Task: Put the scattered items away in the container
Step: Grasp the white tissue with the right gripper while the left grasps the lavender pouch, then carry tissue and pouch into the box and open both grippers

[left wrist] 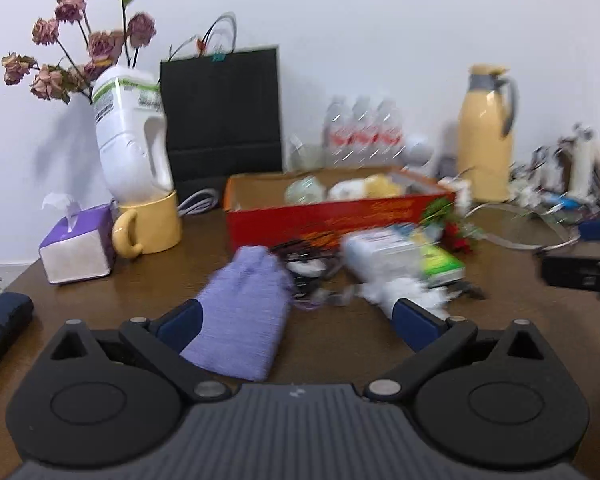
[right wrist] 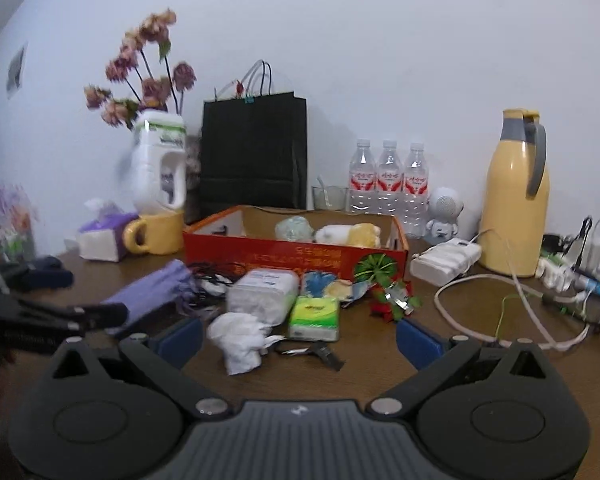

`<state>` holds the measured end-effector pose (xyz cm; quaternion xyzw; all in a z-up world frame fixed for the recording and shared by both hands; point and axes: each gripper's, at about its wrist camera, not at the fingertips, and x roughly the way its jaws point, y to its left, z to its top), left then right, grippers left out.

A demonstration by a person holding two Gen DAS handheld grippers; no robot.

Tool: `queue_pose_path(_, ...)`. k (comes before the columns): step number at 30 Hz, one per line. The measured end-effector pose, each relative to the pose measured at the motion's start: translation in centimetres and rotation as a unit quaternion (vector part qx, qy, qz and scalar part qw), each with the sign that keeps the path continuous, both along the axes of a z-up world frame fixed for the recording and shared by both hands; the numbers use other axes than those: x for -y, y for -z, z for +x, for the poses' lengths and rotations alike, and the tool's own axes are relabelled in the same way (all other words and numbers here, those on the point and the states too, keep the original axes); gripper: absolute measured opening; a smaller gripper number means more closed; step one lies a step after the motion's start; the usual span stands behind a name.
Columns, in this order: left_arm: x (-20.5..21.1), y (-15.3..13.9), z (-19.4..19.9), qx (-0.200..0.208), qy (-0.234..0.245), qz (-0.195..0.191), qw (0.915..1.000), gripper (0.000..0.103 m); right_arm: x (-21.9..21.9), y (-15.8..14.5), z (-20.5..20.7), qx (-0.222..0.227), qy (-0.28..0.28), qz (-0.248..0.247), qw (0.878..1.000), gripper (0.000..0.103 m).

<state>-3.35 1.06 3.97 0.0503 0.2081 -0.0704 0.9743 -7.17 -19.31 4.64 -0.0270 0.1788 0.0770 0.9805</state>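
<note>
The left tongs [left wrist: 296, 320] stood wide, holding nothing. The lilac knitted fabric pouch [left wrist: 246, 312] lay on the brown desk [left wrist: 500, 320] at lower centre of the left wrist view, its near end beside the left finger [left wrist: 180, 324], long axis running up-frame toward the red cardboard box [left wrist: 340, 220] at centre. The right tongs [right wrist: 298, 338] were also wide and empty, with crumpled white tissue [right wrist: 240, 338] between the fingers. Judgement: the left tongs were nearer the pouch; closing across its short axis appeared the likely next move
</note>
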Motion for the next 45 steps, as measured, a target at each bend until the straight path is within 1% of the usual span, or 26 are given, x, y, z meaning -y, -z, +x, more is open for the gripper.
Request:
queue_pose_path(2, -0.7, 0.6, 2.1, -0.019, -0.008, 0.010, 0.9997, 0.101, -0.1, 0.3, 1.7, -0.023, -0.022, 0.005, 1.000, 0.095)
queue_pose_path(4, -1.1, 1.1, 4.4, -0.047, -0.006, 0.014, 0.9988, 0.091, -0.5, 0.9, 3.5, -0.056, -0.047, 0.018, 0.997, 0.089)
queue_pose_path(6, -1.0, 1.6, 6.2, -0.069, 0.005, 0.012, 0.9975, 0.083, -1.6, 1.6, 5.3, -0.086, -0.075, 0.018, 0.993, 0.085)
queue_pose_path(7, -0.9, 1.9, 6.9, -0.080, 0.011, 0.013, 0.9967, 0.074, -2.2, 1.9, 6.0, -0.094, -0.084, 0.011, 0.992, 0.081)
queue_pose_path(8, -0.6, 2.1, 7.6, -0.092, 0.015, 0.017, 0.9955, 0.070, -3.0, 2.2, 6.8, -0.101, -0.093, 0.001, 0.990, 0.079)
queue_pose_path(10, -0.5, 2.6, 8.6, -0.112, 0.012, 0.024, 0.9933, 0.047, -4.4, 2.7, 8.0, -0.112, -0.101, -0.018, 0.988, 0.078)
queue_pose_path(11, -0.6, 2.7, 8.8, -0.118, 0.006, 0.022, 0.9928, 0.043, -5.0, 2.9, 8.6, -0.118, -0.103, -0.024, 0.987, 0.076)
queue_pose_path(12, -0.8, 2.9, 9.0, -0.122, 0.001, 0.020, 0.9923, 0.035, -5.4, 3.1, 9.2, -0.125, -0.103, -0.026, 0.986, 0.074)
queue_pose_path(14, -1.4, 3.1, 9.0, -0.124, 0.001, 0.012, 0.9922, 0.022, -5.9, 3.4, 10.1, -0.138, -0.105, -0.023, 0.985, 0.066)
queue_pose_path(15, -1.8, 3.1, 9.0, -0.124, -0.002, 0.008, 0.9923, 0.015, -6.1, 3.6, 10.5, -0.143, -0.105, -0.023, 0.984, 0.063)
queue_pose_path(16, -2.1, 2.9, 8.9, -0.122, -0.004, 0.004, 0.9925, 0.010, -6.3, 3.7, 10.8, -0.146, -0.104, -0.027, 0.983, 0.057)
queue_pose_path(17, -2.4, 2.7, 8.7, -0.119, -0.005, -0.001, 0.9928, 0.009, -6.5, 3.8, 11.1, -0.150, -0.104, -0.032, 0.983, 0.049)
queue_pose_path(18, -2.8, 2.6, 8.5, -0.117, -0.008, -0.007, 0.9930, 0.007, -6.7, 4.0, 11.3, -0.153, -0.103, -0.035, 0.982, 0.044)
queue_pose_path(20, -3.3, 2.3, 8.4, -0.114, -0.018, -0.015, 0.9932, 0.006, -6.9, 4.2, 11.6, -0.158, -0.103, -0.036, 0.981, 0.039)
queue_pose_path(22, -4.0, 1.7, 7.7, -0.105, -0.035, -0.027, 0.9935, 0.005, -6.9, 4.1, 11.5, -0.156, -0.100, -0.037, 0.982, 0.030)
queue_pose_path(23, -4.3, 1.2, 7.1, -0.097, -0.044, -0.034, 0.9937, 0.005, -6.8, 3.8, 11.2, -0.152, -0.099, -0.035, 0.983, 0.026)
queue_pose_path(24, -4.5, 0.5, 6.3, -0.087, -0.049, -0.041, 0.9942, 0.005, -6.6, 3.4, 10.7, -0.147, -0.099, -0.032, 0.984, 0.024)
queue_pose_path(25, -4.6, -0.2, 5.4, -0.074, -0.052, -0.048, 0.9948, 0.005, -6.3, 2.9, 10.0, -0.139, -0.099, -0.029, 0.985, 0.013)
queue_pose_path(26, -4.7, -1.0, 4.4, -0.059, -0.056, -0.053, 0.9953, 0.005, -6.0, 2.3, 9.2, -0.127, -0.100, -0.027, 0.987, 0.010)
queue_pose_path(29, -3.9, -2.7, 1.2, -0.021, -0.064, -0.054, 0.9963, 0.005, -4.9, 0.7, 6.4, -0.090, -0.087, -0.026, 0.992, 0.010)
queue_pose_path(31, -2.8, -3.0, -1.0, 0.001, -0.064, -0.052, 0.9966, 0.005, -4.1, 0.0, 4.6, -0.074, -0.075, -0.018, 0.994, 0.010)
queue_pose_path(35, -0.2, -2.5, -4.4, 0.013, -0.047, -0.079, 0.9957, 0.005, -2.7, -1.2, 0.7, -0.035, -0.053, 0.000, 0.998, 0.010)
queue_pose_path(37, 1.1, -2.4, -5.9, 0.021, -0.032, -0.084, 0.9957, 0.005, -2.3, -1.5, -1.2, -0.015, -0.041, 0.006, 0.999, 0.010)
queue_pose_path(40, 2.8, -2.4, -7.3, 0.038, -0.015, -0.074, 0.9964, 0.005, -2.0, -1.4, -3.8, -0.004, -0.036, 0.024, 0.999, 0.010)
queue_pose_path(42, 3.3, -2.6, -7.5, 0.040, -0.007, -0.075, 0.9964, 0.005, -2.2, -1.2, -5.2, 0.007, -0.030, 0.025, 0.999, 0.010)
queue_pose_path(45, 3.9, -2.8, -7.0, 0.037, 0.008, -0.079, 0.9961, 0.005, -2.0, -1.4, -5.6, 0.023, -0.023, 0.031, 0.999, 0.010)
